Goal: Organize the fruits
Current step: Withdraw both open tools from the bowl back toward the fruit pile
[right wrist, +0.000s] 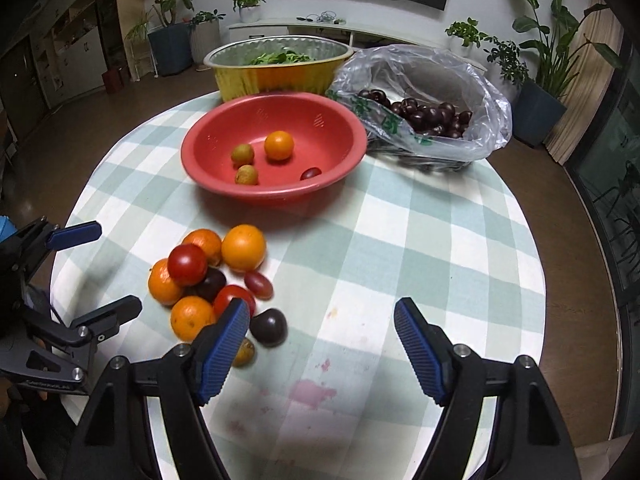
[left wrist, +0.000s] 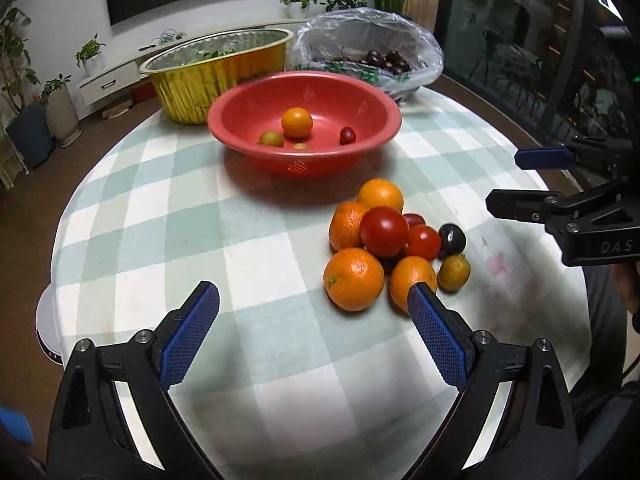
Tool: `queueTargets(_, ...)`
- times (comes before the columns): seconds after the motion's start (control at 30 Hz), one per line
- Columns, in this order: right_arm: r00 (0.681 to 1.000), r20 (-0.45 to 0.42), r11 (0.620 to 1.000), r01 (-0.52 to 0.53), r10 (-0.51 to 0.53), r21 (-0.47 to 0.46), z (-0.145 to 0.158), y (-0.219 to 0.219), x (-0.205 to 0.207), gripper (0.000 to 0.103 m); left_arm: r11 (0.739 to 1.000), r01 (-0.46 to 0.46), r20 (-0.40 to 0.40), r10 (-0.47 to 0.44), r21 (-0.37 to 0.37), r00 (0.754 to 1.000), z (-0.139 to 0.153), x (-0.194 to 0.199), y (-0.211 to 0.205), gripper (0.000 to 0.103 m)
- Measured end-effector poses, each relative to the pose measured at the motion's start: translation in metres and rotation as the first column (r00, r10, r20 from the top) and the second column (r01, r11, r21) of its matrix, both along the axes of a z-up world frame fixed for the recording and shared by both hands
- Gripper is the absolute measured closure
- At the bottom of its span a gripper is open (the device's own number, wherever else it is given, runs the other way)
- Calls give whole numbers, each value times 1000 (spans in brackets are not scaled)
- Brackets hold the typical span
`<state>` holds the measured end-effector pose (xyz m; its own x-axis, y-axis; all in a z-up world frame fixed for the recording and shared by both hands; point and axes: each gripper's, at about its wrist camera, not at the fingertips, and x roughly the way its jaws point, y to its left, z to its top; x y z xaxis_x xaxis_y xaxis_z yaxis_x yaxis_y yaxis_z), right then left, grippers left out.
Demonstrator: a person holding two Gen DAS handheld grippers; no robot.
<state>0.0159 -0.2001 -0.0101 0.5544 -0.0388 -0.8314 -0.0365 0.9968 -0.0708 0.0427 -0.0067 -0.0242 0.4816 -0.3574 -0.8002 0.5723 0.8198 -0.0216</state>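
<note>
A pile of fruit [left wrist: 384, 236] lies on the checked tablecloth: several oranges, red tomatoes, a dark plum [left wrist: 453, 239] and a small yellow-brown fruit [left wrist: 454, 273]. The pile also shows in the right wrist view [right wrist: 212, 280]. A red bowl [left wrist: 240, 128] behind it holds an orange [left wrist: 296, 122], two small greenish fruits and a dark red one; it also shows in the right wrist view [right wrist: 340, 120]. My left gripper [left wrist: 314, 300] is open and empty, just in front of the pile. My right gripper [right wrist: 322, 316] is open and empty, right of the pile; it also shows in the left wrist view [left wrist: 508, 180].
A gold foil tub [left wrist: 192, 92] with greens stands behind the bowl. A clear plastic bag of dark cherries [left wrist: 384, 60] sits at the back right. The round table's edge [right wrist: 536, 264] curves close on the right. Pink stains [right wrist: 312, 394] mark the cloth near me.
</note>
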Motion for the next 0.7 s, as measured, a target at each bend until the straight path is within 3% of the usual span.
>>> queueTargets(0.2, 1000, -13, 1000, -13, 13, 12, -3, 3, -7, 26, 991, 102, -22, -101, 83, 995, -6, 6, -6, 7)
queueTargets(0.7, 998, -43, 999, -39, 40, 29, -12, 10, -15, 26, 958, 241, -53, -236, 155, 970, -22, 23, -14, 7)
